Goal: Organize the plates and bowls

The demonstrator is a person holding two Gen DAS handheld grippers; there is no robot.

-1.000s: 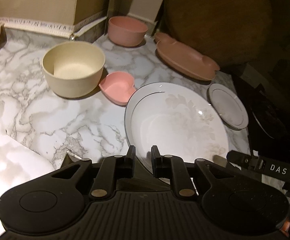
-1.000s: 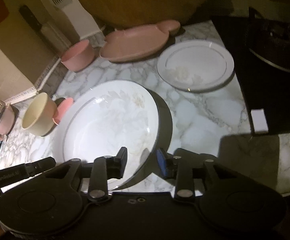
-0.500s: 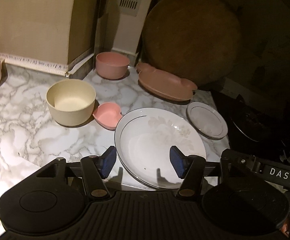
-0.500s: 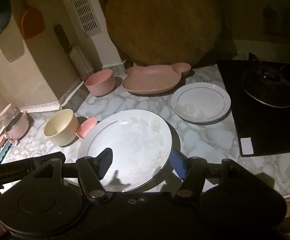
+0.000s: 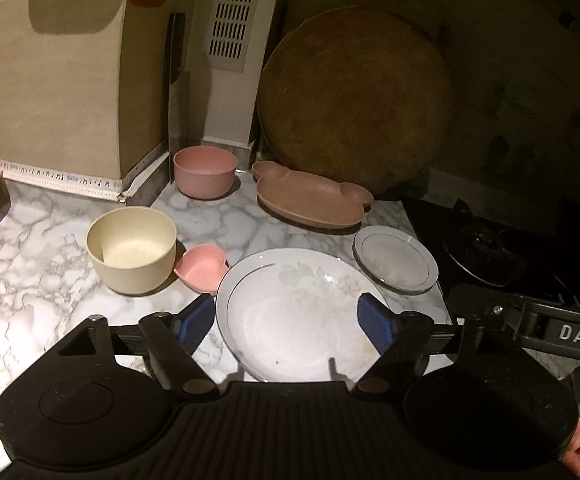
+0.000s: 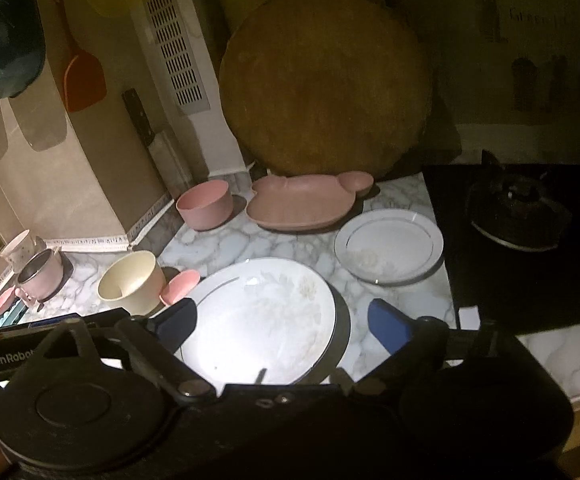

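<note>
The large white plate (image 5: 297, 316) lies flat on the marble table (image 5: 30, 280), released. Just beside it: a small white plate (image 5: 395, 258), a pink heart dish (image 5: 202, 268) touching a cream bowl (image 5: 132, 254). Behind stand a pink bowl (image 5: 205, 171) and a pink tray (image 5: 309, 198). The left tongs (image 5: 286, 320) and right tongs (image 6: 280, 322) hover above the plate, jaws opening wide, gripping nothing.

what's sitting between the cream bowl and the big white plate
A small pink heart-shaped dish, beside the cream bowl and the big white plate, seen best in the left wrist view.
</note>
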